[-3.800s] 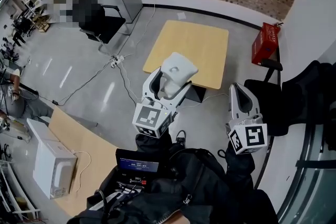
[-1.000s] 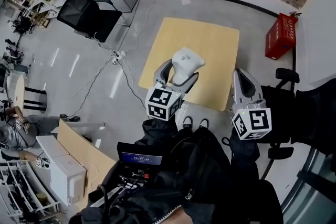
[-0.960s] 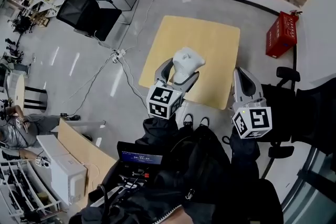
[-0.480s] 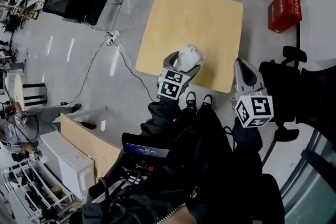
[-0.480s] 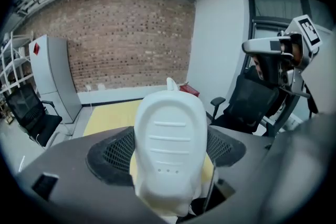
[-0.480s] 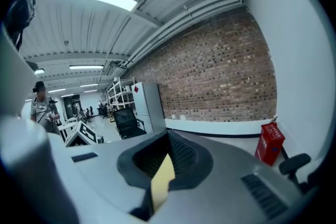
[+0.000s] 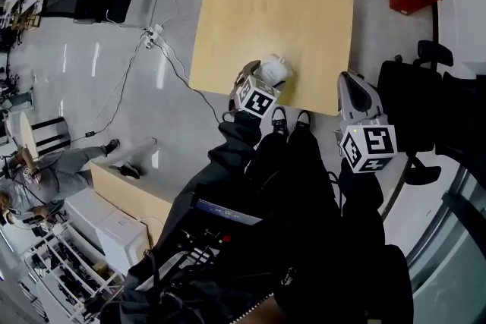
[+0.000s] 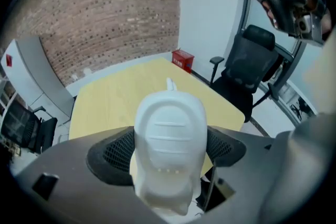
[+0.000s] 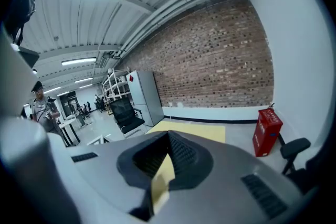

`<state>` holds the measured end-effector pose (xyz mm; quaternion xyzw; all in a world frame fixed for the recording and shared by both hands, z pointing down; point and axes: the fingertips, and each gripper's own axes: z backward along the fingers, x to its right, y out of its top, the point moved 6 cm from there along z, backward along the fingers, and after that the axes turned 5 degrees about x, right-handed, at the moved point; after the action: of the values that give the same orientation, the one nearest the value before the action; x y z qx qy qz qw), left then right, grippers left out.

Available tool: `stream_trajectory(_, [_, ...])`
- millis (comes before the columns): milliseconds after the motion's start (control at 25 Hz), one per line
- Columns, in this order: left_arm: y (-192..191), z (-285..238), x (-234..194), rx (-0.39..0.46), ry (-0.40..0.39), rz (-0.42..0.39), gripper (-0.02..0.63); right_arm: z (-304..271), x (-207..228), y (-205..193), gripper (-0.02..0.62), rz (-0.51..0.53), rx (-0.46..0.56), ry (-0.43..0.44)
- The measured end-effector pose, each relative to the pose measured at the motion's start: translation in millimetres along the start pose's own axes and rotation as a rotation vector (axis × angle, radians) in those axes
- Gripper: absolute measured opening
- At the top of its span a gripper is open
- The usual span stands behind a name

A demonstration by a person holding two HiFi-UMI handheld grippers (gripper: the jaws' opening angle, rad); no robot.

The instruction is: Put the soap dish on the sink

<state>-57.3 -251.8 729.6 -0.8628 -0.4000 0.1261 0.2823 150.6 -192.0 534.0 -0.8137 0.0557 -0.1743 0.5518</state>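
Yellow table [image 8: 113,99] beyond soap dish [image 8: 169,123], long axis forward, tight in left claw [image 8: 169,153] (right claw [image 9: 164,164] closed)

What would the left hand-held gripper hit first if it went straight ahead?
Probably the wooden table: the left hand-held gripper points down at it, and the soap dish it holds would touch first. Depth is unclear.

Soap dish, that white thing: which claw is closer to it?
Left. The left claw is clamped on the soap dish, one jaw each side; the right claw is shut, empty, off to its right.
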Motion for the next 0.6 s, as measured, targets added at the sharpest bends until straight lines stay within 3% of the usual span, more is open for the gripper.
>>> stream_trajectory(280, [-28.1, -49.0, 2.0, -0.145, -0.061, -0.214, 0.426, -1.4, 14.8, -11.8, 0.005, -0.013, -0.039, -0.059])
stream_trajectory(600, [-39.3, -72.0, 10.6, -0.178, -0.093, -0.29, 0.426, 2.8, 24.1, -19.7, 0.005, -0.017, -0.06, -0.103])
